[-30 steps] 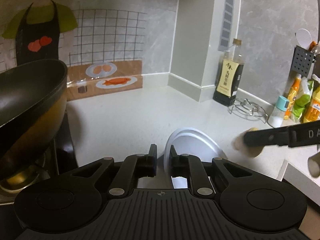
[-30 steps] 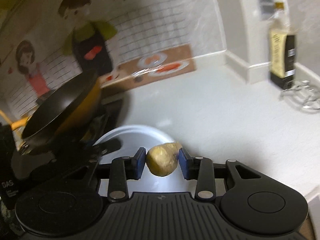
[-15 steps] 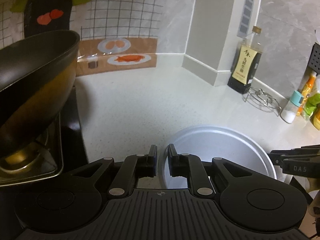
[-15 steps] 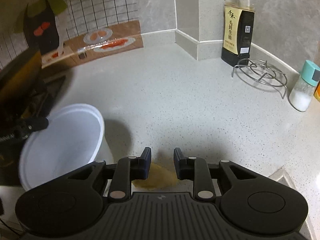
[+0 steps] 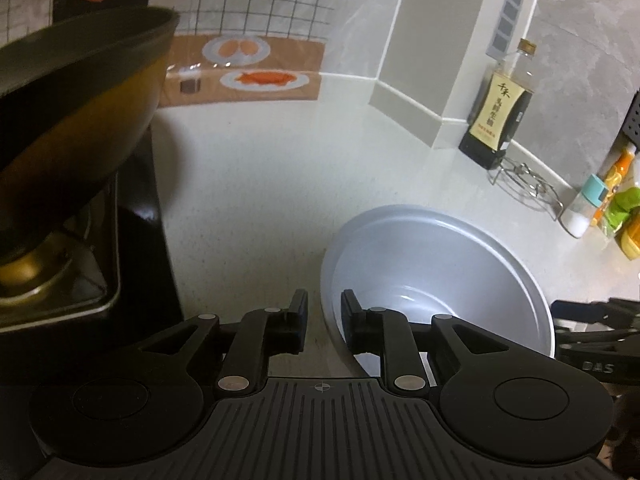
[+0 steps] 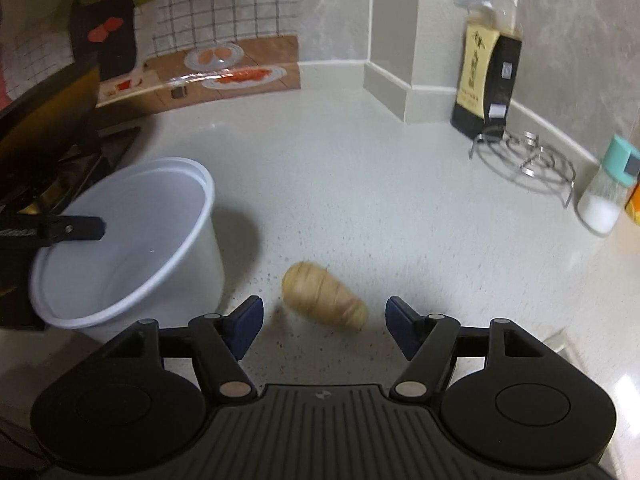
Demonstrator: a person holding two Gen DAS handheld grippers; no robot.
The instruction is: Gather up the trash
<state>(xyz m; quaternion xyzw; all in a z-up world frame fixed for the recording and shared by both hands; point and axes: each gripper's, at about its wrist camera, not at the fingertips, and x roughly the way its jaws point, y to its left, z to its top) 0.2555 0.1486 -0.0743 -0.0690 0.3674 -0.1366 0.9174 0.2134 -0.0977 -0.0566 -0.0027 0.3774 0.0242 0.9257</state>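
plainly, at the lower left of the right wrist view, the left gripper (image 6: 86,229) straddles the rim of the white bowl (image 6: 132,240), jaws opening and pads off the wall. centre, a tan food scrap (image 6: 323,299) lies on the counter (image 6: 400,208) beside the bowl. the right gripper (image 6: 324,322) is opening, empty, around it. being rounded, the scrap might roll away.

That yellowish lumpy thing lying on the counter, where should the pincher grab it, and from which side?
Grab the yellowish lump around its thick middle, coming down from above. It lies on its side on the counter, slanted, fat end toward the white bowl, so the pads should close across its short width. The right gripper is opening, its pads not touching the lump.
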